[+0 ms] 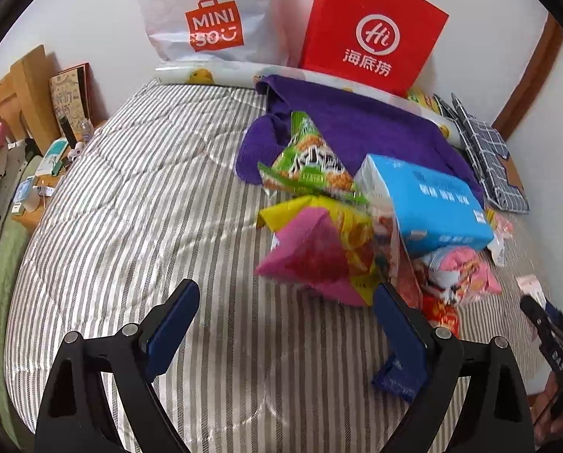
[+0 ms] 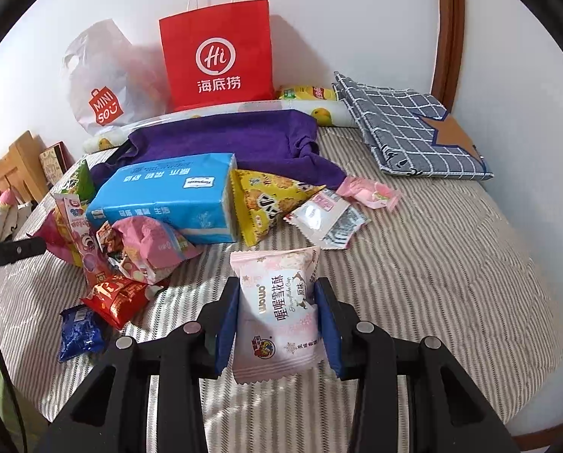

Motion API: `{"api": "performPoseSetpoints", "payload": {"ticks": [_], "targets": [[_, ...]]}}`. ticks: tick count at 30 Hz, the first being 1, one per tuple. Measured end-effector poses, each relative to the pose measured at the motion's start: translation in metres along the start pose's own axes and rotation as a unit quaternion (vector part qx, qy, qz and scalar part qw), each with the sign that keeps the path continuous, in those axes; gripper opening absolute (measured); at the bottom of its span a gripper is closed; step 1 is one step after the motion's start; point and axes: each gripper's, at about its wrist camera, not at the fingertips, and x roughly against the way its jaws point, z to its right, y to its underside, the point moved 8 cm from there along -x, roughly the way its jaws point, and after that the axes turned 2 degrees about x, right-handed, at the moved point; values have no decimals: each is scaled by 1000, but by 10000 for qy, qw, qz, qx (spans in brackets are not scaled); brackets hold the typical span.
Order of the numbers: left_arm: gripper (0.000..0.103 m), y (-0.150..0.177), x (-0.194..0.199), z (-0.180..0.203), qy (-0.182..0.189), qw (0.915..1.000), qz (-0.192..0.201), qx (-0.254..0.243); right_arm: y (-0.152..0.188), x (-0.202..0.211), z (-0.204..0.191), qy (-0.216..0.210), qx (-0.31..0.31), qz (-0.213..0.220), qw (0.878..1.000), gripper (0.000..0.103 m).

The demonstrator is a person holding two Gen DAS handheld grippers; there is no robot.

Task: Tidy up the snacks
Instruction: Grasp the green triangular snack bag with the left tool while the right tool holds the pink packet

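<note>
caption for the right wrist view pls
Right gripper clamps a pale pink snack packet above the striped bed.

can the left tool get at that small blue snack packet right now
Probably yes. The left tool stands open and empty, and the blue packet lies on the striped quilt by its right finger, with nothing on top of it.

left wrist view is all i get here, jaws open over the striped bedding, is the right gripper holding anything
Observer: Yes, the right gripper is shut on a pale pink snack packet.
Operator: anything hidden behind the blue tissue pack
Observer: A yellow triangular snack bag lies against the blue tissue pack.
Operator: more past that
Observer: A small pink wrapped candy lies on the bedding beyond it.
</note>
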Motion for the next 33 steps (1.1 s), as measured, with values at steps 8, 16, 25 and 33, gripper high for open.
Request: {"api": "performPoseSetpoints", "payload": {"ticks": [8, 16, 25, 33], "targets": [[93, -27, -2, 8, -103, 9998, 161, -56, 2, 3, 20, 29, -114, 3, 9999, 38], [93, -60, -9, 13, -256, 9992, 270, -113, 0, -6, 28, 3, -179, -98, 9998, 38], [87, -73, -47, 17, -241, 9996, -58, -147, -3, -21, 31, 81, -183, -206, 9996, 38], [65, -67, -62, 13, -24, 9997, -232, -52, -2, -30, 27, 116, -192, -318, 9992, 38]]}}
